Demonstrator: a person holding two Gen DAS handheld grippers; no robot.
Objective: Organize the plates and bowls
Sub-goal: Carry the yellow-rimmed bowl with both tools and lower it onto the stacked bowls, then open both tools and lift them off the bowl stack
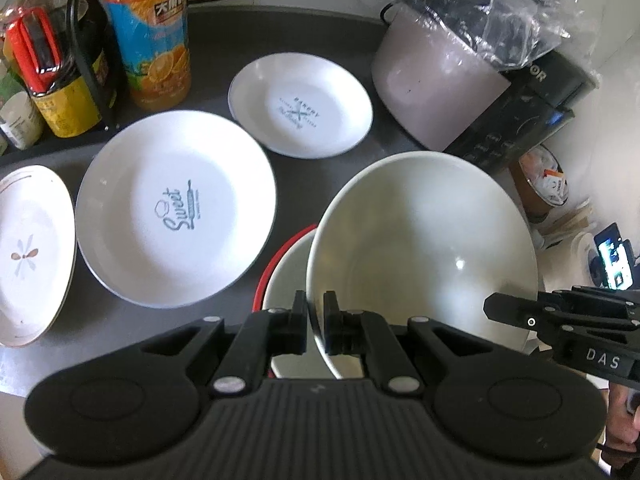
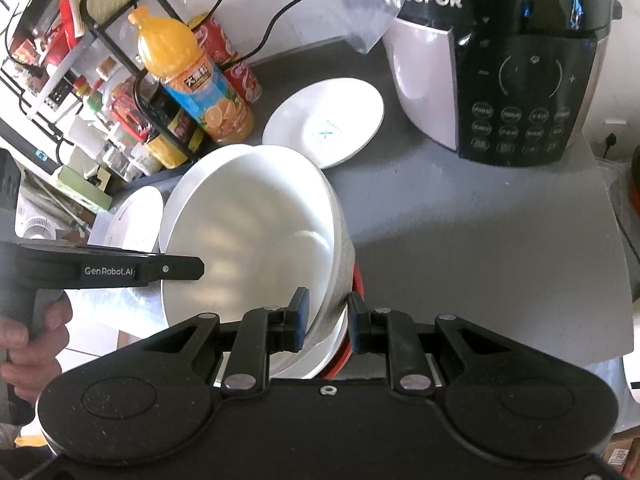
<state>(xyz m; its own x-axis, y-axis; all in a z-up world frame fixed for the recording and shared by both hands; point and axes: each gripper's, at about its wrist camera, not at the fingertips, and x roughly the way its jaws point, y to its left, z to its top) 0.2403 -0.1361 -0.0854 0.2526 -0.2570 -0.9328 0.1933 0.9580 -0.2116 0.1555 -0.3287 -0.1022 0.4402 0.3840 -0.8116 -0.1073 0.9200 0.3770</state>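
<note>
The left gripper (image 1: 315,322) is clamped on the near rim of the white bowl (image 1: 424,248), one finger inside the wall and one outside. The right gripper (image 2: 326,322) has its jaws closed across the opposite rim of the white bowl and the edge of the red-rimmed bowl (image 1: 286,276) beneath it; whether both rims are pinched cannot be told. The white bowl is tilted, held over the red-rimmed bowl near the front edge of the counter (image 1: 224,28).

Procedure, as judged: level the white bowl, centre it over the red-rimmed bowl, lower until it seats, then release one side at a time. Keep both rims pinched evenly; an unequal pull could chip the wall.

Count, left to right along the counter: three plates, namely the flower plate (image 1: 32,256) at the left edge, the "Sweet" plate (image 1: 176,208) touching or overlapping it, and the small plate (image 1: 300,106) towards the back beside the rice cooker (image 1: 436,80). Bowls: two.
</note>
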